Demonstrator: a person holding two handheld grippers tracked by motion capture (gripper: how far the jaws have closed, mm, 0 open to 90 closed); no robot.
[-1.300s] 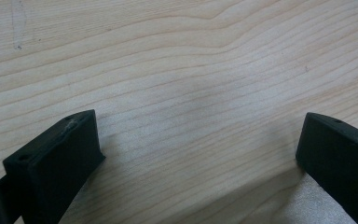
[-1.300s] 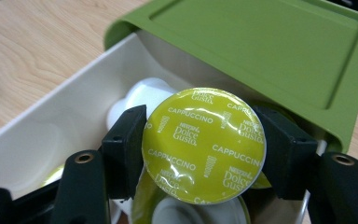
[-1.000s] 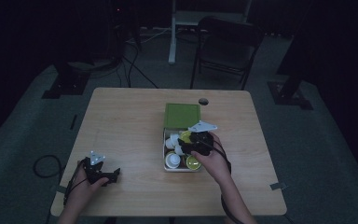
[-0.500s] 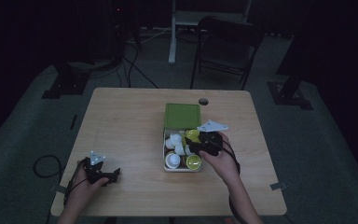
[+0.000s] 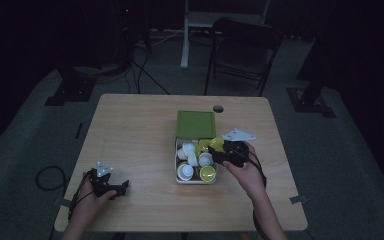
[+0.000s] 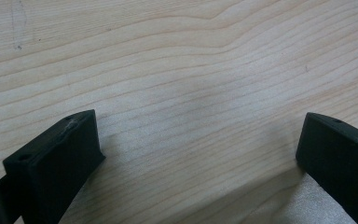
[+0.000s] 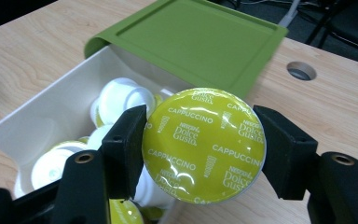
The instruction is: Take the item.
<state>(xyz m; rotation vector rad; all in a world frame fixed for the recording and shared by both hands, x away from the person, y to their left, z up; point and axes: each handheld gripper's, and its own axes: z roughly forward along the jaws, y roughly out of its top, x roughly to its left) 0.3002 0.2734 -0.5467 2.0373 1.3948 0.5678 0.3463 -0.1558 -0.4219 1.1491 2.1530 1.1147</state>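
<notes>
Right now your right gripper [image 7: 200,140] has its jaws clamped on a yellow-green capsule [image 7: 204,145], one jaw on each side of its rim, the foil lid printed "Cappuccino" facing the camera. In the high view that gripper [image 5: 219,154] sits at the right edge of the white box [image 5: 176,167], which holds more capsules [image 5: 196,161], white and green, in a loose heap. A green lid [image 5: 196,124] covers the far half of the box, so just the near half lies open; in the right gripper view the lid's lip [image 7: 121,44] overhangs the white wall.

Your left gripper [image 5: 111,186] rests near the front left corner of the table [image 5: 130,135], well apart from the box, its jaws spread wide with nothing between them; its own view shows bare wood grain [image 6: 186,84] under them.

You have broad bare tabletop to the left of the box and a narrower strip to its right. A round cable hole [image 5: 218,108] lies just beyond the lid's far right corner. Around the table the room is dim: a folding chair [image 5: 242,50] stands behind it, cables [image 5: 145,75] trail over the grey floor, and one cable loop [image 5: 47,177] lies off the left front edge.
</notes>
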